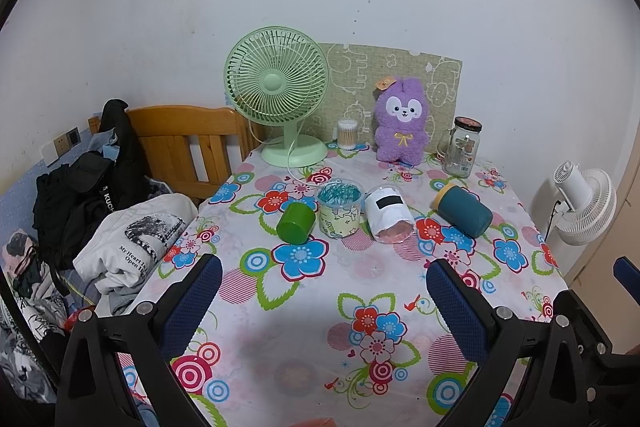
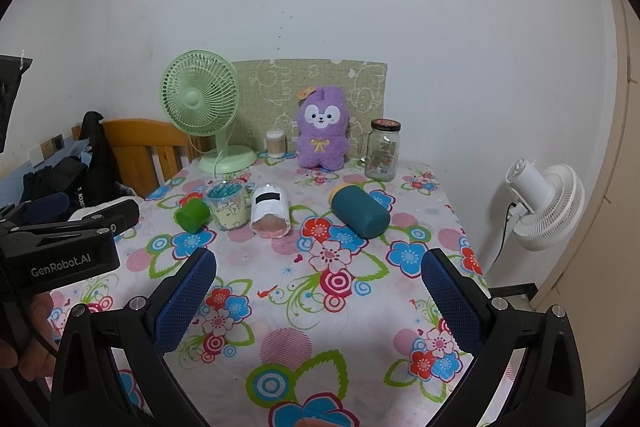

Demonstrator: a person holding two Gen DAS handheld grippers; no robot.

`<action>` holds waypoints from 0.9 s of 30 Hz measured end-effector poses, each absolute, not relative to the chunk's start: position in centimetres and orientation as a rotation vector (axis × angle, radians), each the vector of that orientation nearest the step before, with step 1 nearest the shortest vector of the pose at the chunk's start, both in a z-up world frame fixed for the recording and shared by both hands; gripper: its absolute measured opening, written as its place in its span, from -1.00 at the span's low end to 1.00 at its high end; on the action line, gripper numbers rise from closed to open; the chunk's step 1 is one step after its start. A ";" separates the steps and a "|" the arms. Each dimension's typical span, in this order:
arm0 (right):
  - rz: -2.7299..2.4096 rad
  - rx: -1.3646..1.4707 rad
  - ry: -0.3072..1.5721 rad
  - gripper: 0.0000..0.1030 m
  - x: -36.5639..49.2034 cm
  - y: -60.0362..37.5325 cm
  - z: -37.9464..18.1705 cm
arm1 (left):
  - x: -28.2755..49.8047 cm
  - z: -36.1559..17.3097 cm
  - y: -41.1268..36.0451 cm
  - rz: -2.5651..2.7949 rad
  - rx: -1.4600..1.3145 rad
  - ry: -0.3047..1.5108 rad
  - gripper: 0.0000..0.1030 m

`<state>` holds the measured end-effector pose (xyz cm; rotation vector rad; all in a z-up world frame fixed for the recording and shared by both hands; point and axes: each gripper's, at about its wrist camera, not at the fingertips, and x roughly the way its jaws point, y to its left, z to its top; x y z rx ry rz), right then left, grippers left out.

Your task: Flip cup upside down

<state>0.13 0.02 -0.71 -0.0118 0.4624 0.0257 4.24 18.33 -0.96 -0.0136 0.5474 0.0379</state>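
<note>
Several cups stand in a row across the middle of the floral table. A green cup (image 1: pixel 296 222) (image 2: pixel 193 214) lies on its side. A clear patterned cup (image 1: pixel 340 207) (image 2: pixel 229 207) stands upright with blue clips inside. A white cup (image 1: pixel 389 214) (image 2: pixel 270 211) lies on its side, mouth toward me. A teal cup with a yellow end (image 1: pixel 462 209) (image 2: pixel 360 211) lies on its side. My left gripper (image 1: pixel 324 291) is open and empty above the near table. My right gripper (image 2: pixel 319 287) is open and empty, short of the cups.
A green desk fan (image 1: pixel 278 95), a cotton swab jar (image 1: pixel 347 134), a purple plush (image 1: pixel 401 121) and a glass jar (image 1: pixel 462 147) line the back. A bed with clothes (image 1: pixel 120 227) lies left. A white fan (image 1: pixel 584 207) stands right. The left gripper's body (image 2: pixel 60 247) shows at the right view's left edge.
</note>
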 end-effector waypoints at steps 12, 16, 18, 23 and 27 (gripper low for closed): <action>0.026 -0.009 0.482 1.00 0.5 0.2 -0.9 | 4.2 -1.1 18.4 0.044 -0.020 0.560 1.00; 0.026 -0.011 0.482 1.00 0.6 0.2 -1.0 | 4.5 -1.3 18.6 0.043 -0.020 0.566 1.00; 0.025 -0.013 0.484 1.00 0.8 0.2 -0.9 | 4.5 -1.3 18.6 0.044 -0.020 0.566 1.00; 0.032 -0.007 0.498 1.00 2.0 0.5 -1.0 | 5.2 -1.6 19.0 0.044 -0.025 0.573 1.00; 0.039 -0.019 0.528 1.00 4.2 0.7 -1.0 | 6.6 -2.0 19.5 0.045 -0.031 0.597 1.00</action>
